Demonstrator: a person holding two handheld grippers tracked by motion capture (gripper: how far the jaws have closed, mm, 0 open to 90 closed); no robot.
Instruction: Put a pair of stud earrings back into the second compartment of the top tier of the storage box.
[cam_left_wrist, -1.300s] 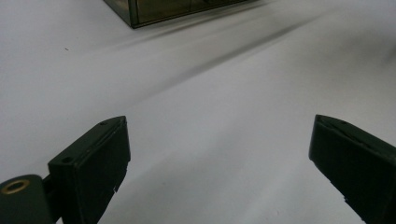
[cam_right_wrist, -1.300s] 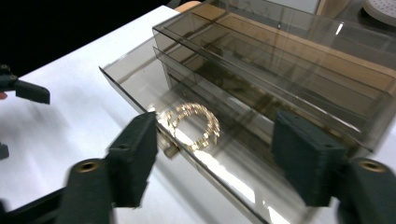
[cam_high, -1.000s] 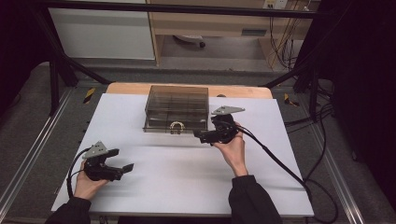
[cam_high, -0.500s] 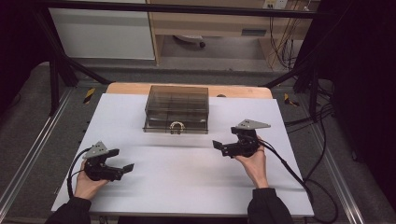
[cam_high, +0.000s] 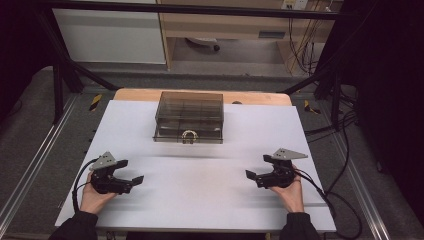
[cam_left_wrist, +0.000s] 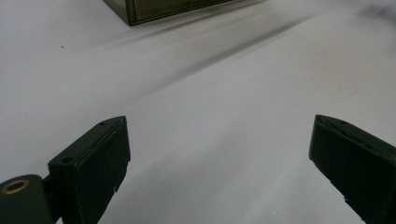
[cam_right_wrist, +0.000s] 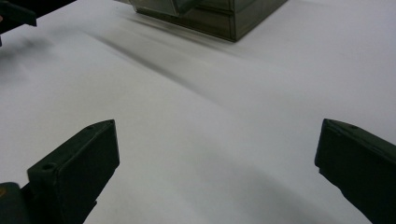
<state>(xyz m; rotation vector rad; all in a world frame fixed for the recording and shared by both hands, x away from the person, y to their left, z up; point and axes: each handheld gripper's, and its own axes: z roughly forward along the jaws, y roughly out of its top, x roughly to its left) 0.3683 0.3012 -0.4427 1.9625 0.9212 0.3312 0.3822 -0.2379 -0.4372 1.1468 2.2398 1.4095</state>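
We see, from the high view, a white tabletop (cam_high: 200, 200) with a smoky transparent box (cam_high: 189, 116) standing at its far middle, divided inside into compartments and fitted with a small curved handle (cam_high: 188, 136) on the side that faces the person. The box sits flat on the tabletop, well apart from both hands.

We find the left hand-held gripper (cam_high: 131, 181) at the near left of the tabletop, held in the person's left hand (cam_high: 94, 196), its jaws pointing toward the middle of the tabletop. In the left gripper view its two black jaws stand wide apart over bare white surface, released, with nothing between them; a corner of the box shows at the top edge of that view.

We find the right hand-held gripper (cam_high: 256, 176) at the near right, held in the person's right hand (cam_high: 290, 192), its jaws pointing toward the left one. Its jaws have just been opening, and in the right gripper view they stand wide apart with nothing between them. In that view the box lies at the top, and the tip of the other gripper shows at the upper left corner.
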